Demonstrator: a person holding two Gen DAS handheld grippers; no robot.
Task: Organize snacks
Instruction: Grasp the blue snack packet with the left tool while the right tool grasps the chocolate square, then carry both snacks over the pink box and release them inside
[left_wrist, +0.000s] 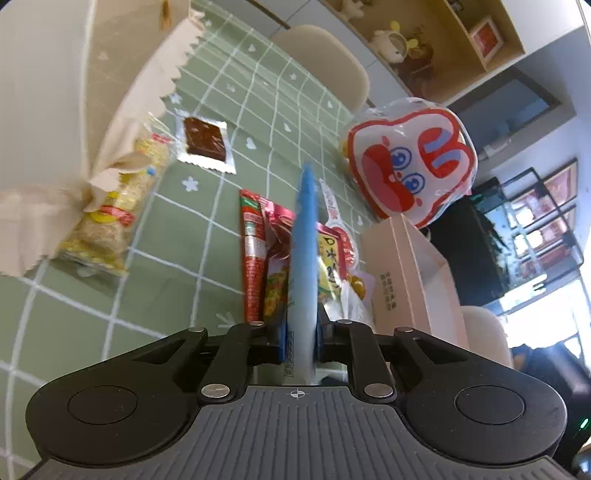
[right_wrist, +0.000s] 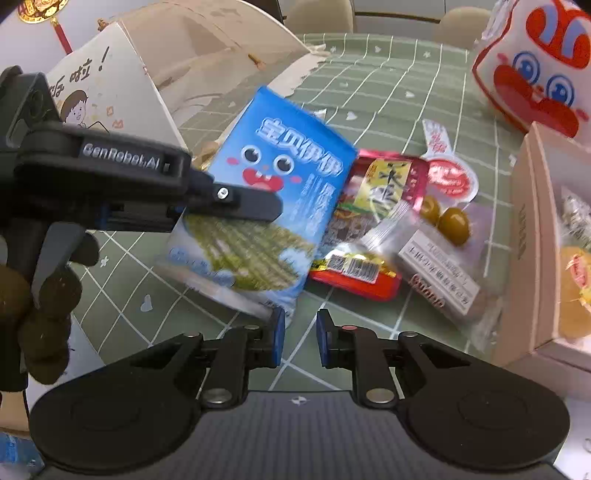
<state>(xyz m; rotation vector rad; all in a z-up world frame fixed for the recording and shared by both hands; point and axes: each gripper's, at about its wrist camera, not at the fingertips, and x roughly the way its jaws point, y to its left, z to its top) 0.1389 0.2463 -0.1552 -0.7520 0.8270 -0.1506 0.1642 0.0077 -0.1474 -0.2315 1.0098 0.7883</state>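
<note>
Left gripper is clamped on the blue seaweed-snack packet, its pads pinching the lower side edge so that in its own camera the packet shows edge-on as a thin blue blade running straight away from the jaws. From the right wrist view the same packet is seen face-on, lifted off the green checked tablecloth and tilted, with the left gripper reaching in from the left across its lower half; its long axis runs up and away from the camera. Right gripper sits just below and slightly to the right of the packet's bottom corner, jaws drawn in with nothing between them, so it looks shut and empty; the left hand is plainly the one in charge of this item. Beside the packet, to its right, lie a red snack pouch, a clear pack holding green olives and a small red-lidded cup, overlapping one another. Farther right stands an open pink box that already holds some wrapped sweets, which I judge to be the likely destination: it lies well to the right of the held packet, across the pile. A cartoon-face bag sits behind that box, and a tall paper carton stands at the far left.
</note>
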